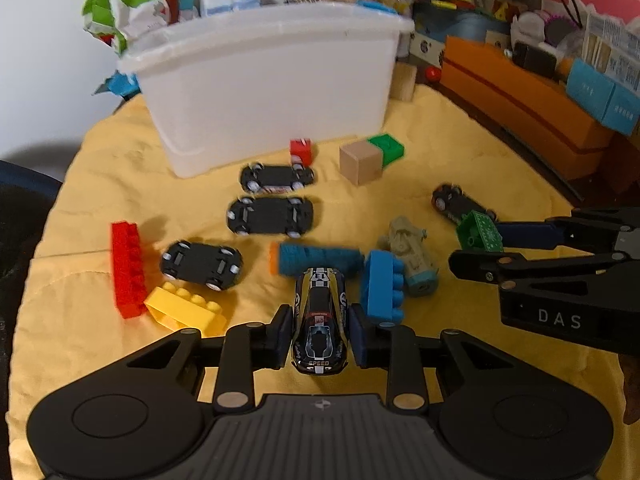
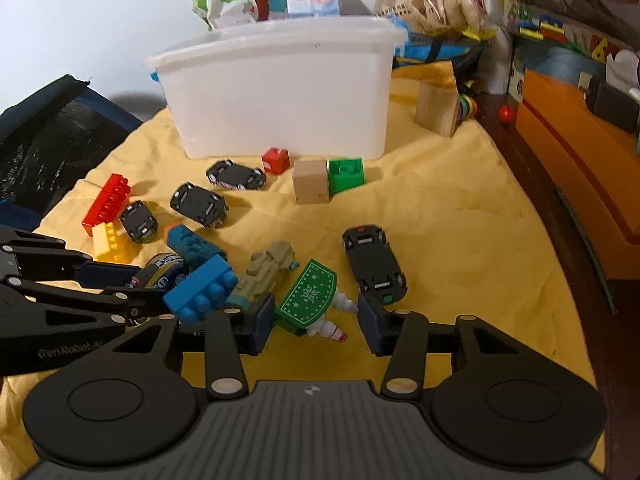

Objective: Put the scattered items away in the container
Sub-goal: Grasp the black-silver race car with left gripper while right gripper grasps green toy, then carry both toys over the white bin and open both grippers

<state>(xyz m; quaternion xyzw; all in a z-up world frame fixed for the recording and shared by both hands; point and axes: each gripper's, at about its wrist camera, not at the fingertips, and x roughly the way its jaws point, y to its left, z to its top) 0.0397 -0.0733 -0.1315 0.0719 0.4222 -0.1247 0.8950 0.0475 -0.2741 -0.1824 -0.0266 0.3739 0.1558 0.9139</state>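
Left wrist view: a black-and-gold toy car [image 1: 319,322] is pinched between the pads of the left gripper [image 1: 319,338], nose pointing away, low over the yellow cloth [image 1: 460,168]. "SPEED" is printed on its near end, and a number on the roof looks like 13, though it's blurry. "DAS" can be read on the right gripper [image 1: 482,246] where it comes in from the right.

In the right wrist view, a green toy [image 2: 308,295] with a white snowflake pattern sits between the right gripper's [image 2: 316,322] jaws; the left pad is touching it, the other is clear of it, so nothing is gripped. "GenRobot" is seen on the left gripper's [image 2: 134,284] body.

The white bin [image 1: 272,92] stands at the far end of the cloth. Upside-down cars [image 1: 270,216] and bricks, like a blue one [image 1: 380,286] and a red one [image 1: 127,269], are scattered in front of it.
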